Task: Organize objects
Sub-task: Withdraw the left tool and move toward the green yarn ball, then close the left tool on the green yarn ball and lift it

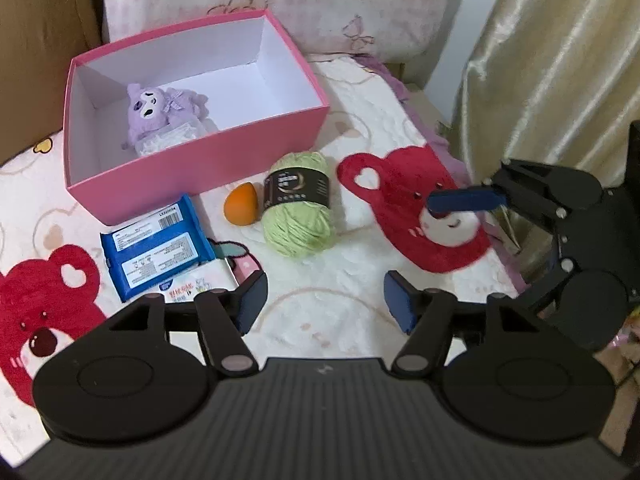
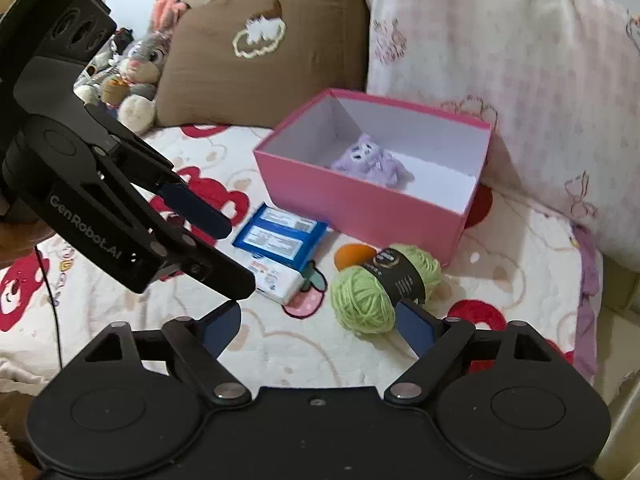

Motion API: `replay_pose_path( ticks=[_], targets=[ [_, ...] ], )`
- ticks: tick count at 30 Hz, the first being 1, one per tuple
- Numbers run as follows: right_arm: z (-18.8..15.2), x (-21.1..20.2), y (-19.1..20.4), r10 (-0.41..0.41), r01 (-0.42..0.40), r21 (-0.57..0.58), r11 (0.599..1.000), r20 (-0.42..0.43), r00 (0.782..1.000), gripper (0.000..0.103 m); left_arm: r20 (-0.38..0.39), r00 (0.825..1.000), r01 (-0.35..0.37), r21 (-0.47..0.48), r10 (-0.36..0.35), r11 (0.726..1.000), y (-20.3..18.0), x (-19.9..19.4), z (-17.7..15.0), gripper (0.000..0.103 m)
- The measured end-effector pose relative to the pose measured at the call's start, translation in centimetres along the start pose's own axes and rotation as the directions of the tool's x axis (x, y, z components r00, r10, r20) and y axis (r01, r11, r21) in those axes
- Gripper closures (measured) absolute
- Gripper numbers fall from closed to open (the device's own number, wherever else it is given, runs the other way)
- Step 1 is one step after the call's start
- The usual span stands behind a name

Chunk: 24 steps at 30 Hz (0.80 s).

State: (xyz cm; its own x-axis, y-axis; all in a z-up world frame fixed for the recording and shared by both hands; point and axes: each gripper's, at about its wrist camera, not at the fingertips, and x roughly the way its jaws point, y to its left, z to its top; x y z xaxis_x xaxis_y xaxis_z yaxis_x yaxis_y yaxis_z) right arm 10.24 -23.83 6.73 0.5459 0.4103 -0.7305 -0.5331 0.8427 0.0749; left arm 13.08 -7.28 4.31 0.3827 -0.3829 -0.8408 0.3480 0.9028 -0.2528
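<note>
An open pink box stands on the blanket with a purple plush toy inside. In front of it lie a green yarn ball, an orange egg-shaped sponge, a blue wipes packet and a white tissue packet. My left gripper hovers open and empty, nearer than the yarn. My right gripper is open and empty, its right finger beside the yarn's near side; one blue pad shows in the left wrist view.
The cream blanket has red bear prints. A pink floral pillow and a brown cushion stand behind the box. A rabbit plush sits far left. A gold curtain hangs past the bed's right edge.
</note>
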Motion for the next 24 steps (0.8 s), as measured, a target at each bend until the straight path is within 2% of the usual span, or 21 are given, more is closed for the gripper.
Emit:
replay_pose_path(
  ticks=[4,12,19,22,24],
  targets=[
    [-0.5,2.1,-1.1,0.010,-0.010,0.043,0.999,0.006,1.000,0.015,0.035,0.999,0.015,-0.017,-0.014,1.000,1.1,2.2,0.3,0.035],
    [-1.7,6.3,-2.5,-0.043,0.037,0.098,0.994,0.051,0.998,0.015,0.135,0.990,0.055,-0.040,-0.049,0.998,3.0,6.4,0.3,0.033],
    [-2.7,9.1,-3.0,-0.089,0.080,0.110,0.991,0.076,0.993,0.015,0.131,0.990,0.075,-0.105,-0.061,0.992,4.2,10.7,0.0,0.033],
    [-3.4,10.1,-2.7,-0.125,0.118,0.078,0.990,0.087,0.988,0.015,0.138,0.989,0.059,-0.108,-0.044,0.992,4.3,11.6,0.0,0.033],
    [-3.8,10.6,-2.6,-0.137,0.131,0.062,0.989,0.098,0.986,0.015,0.143,0.988,0.077,-0.124,-0.059,0.989,4.5,12.1,-0.1,0.034]
  ],
)
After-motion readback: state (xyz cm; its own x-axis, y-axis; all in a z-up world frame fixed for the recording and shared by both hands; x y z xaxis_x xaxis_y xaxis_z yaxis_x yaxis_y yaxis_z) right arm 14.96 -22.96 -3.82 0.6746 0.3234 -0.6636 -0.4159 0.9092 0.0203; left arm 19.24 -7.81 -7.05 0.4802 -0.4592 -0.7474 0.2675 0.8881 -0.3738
